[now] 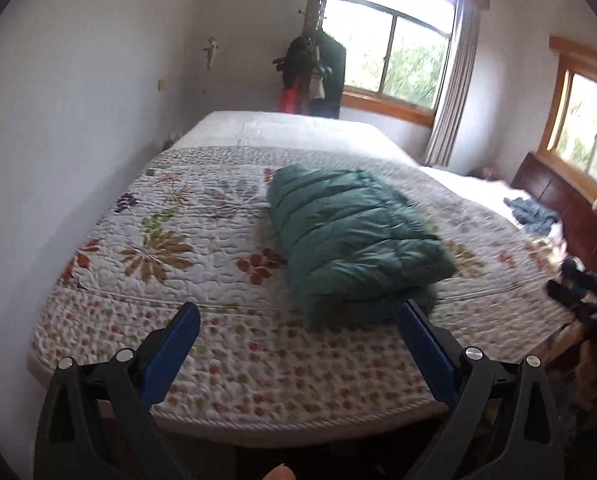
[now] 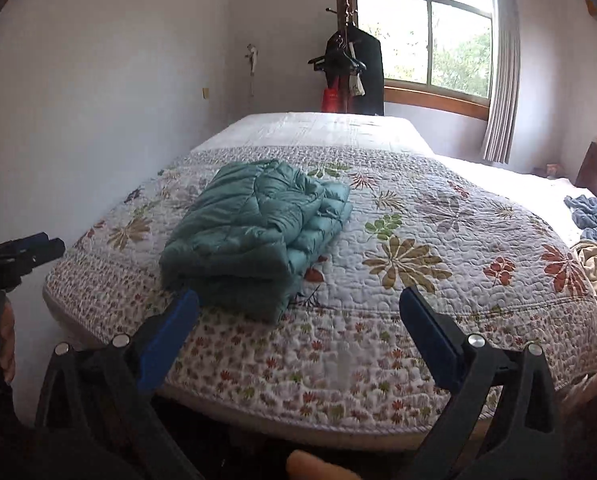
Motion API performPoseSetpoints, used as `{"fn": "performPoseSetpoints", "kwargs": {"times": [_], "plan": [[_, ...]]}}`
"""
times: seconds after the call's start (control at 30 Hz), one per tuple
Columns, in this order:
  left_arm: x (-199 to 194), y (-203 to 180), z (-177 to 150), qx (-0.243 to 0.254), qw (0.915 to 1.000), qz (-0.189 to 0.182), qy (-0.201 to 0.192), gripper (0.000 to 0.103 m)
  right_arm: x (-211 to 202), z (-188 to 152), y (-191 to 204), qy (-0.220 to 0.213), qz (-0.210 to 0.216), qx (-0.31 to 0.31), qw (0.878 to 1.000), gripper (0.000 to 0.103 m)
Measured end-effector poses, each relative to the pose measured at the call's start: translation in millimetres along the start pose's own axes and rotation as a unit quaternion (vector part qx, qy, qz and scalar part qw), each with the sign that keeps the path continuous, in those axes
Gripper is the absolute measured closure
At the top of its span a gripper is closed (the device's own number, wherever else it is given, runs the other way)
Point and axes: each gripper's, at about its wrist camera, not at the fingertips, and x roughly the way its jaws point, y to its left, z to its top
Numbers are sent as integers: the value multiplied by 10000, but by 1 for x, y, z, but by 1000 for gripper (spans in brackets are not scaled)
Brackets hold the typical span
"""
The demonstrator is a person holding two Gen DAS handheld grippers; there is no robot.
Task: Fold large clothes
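A green puffy jacket point(image 1: 350, 236) lies folded into a thick bundle on the flowered quilt point(image 1: 186, 240) of the bed. My left gripper point(image 1: 300, 314) hangs open near the bed's front edge, its right finger just in front of the bundle's near end, nothing held. In the right wrist view the same jacket point(image 2: 254, 232) sits left of centre on the quilt point(image 2: 418, 248). My right gripper point(image 2: 298, 300) is open too, its left fingertip close before the bundle's near corner. The left gripper point(image 2: 38, 250) shows at the far left edge there.
A white wall point(image 1: 78, 140) runs along the bed's left side. A coat stand with dark clothes point(image 2: 350, 76) stands beyond the bed by the window point(image 2: 438, 44). Blue cloth point(image 2: 594, 216) and other loose clothes lie at the right near the brown headboard point(image 1: 566, 208).
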Motion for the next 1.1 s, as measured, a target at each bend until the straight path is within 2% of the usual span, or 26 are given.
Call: {"fn": "performPoseSetpoints", "kwargs": {"times": [0.03,0.17,0.4,0.63,0.8,1.1], "plan": [[-8,-4,-3,58,10000,-51,5,4,-4,-1,5,26,-13,-50,10000,3],[-27,-17,-20,285,9994,154,-99,4,-21,-8,22,45,-250,-164,9995,3],[-32,-25,-37,306,9990,311,12,4,-28,-27,29,46,-515,-199,9985,3],[-40,-33,-47,366,9988,316,-18,4,-41,-41,26,-14,-567,-111,9983,3],[-49,-37,-49,391,9986,321,-119,4,-55,-41,26,-176,-567,-87,9982,3],[-47,-36,-53,366,9989,298,-66,4,-62,-41,28,-293,-631,-115,9975,3]]}}
